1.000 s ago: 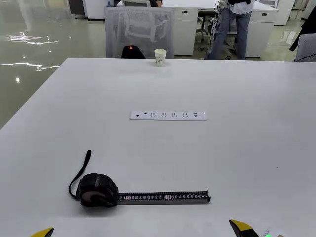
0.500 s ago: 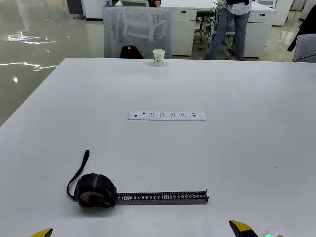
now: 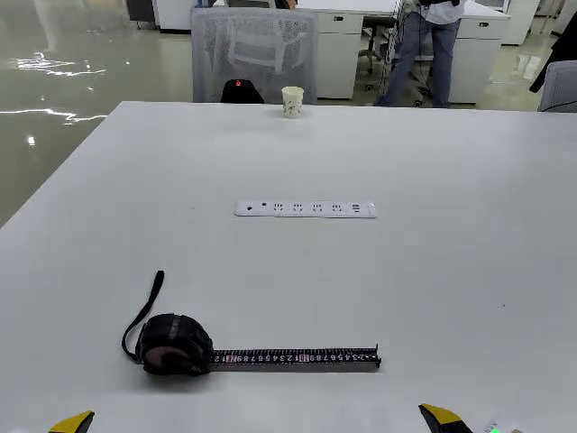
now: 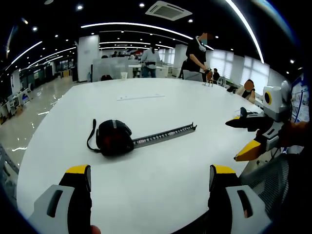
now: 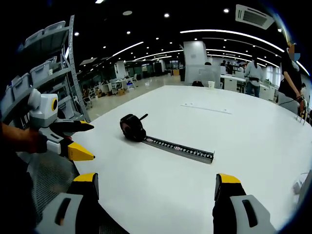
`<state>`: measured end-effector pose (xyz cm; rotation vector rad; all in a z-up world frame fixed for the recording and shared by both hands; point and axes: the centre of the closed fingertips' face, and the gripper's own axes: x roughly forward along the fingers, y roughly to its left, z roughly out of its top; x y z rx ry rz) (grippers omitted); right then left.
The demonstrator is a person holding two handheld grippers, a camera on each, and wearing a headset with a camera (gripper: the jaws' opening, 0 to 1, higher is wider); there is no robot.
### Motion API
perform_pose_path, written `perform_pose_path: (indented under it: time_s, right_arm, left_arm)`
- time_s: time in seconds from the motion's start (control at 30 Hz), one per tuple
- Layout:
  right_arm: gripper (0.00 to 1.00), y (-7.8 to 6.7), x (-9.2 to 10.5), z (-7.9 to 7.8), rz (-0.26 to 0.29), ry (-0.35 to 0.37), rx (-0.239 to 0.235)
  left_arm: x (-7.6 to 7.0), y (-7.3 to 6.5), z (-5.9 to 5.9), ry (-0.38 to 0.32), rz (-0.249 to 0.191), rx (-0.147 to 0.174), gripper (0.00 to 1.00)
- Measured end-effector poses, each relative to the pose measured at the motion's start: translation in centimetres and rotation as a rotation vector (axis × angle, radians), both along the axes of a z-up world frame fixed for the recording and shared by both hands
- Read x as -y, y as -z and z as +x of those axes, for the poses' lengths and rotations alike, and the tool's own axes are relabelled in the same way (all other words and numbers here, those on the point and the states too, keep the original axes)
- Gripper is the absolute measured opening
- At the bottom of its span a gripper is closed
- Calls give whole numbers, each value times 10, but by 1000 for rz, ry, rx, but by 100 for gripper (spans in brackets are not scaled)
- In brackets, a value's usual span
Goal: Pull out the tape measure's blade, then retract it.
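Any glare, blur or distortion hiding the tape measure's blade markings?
Head view: sharp and evenly lit, glare on the polished floor, blade markings legible. Left gripper view: fisheye curves the table, markings too small to read. Right gripper view: same bending, ceiling lights streaked.

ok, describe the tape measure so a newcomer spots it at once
Start at the big white table, with a white power strip near its middle. Nearer the person, left of the strip, lies the tape measure. It is the one dark round case, with a black strap and a numbered blade drawn out flat on the table.
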<state>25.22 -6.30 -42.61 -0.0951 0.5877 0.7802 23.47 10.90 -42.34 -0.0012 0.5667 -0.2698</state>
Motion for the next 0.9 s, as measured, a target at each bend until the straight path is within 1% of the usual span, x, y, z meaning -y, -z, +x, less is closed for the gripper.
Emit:
perform_pose_path:
  time_s: [0.43,0.9]
  right_arm:
    - [99,0,2,1,11,-51,-11]
    - [99,1,3,5,16,-135,-12]
  left_arm:
    - [9,1,7,15,7,2,99]
    - [7,5,14,4,19,-3,99]
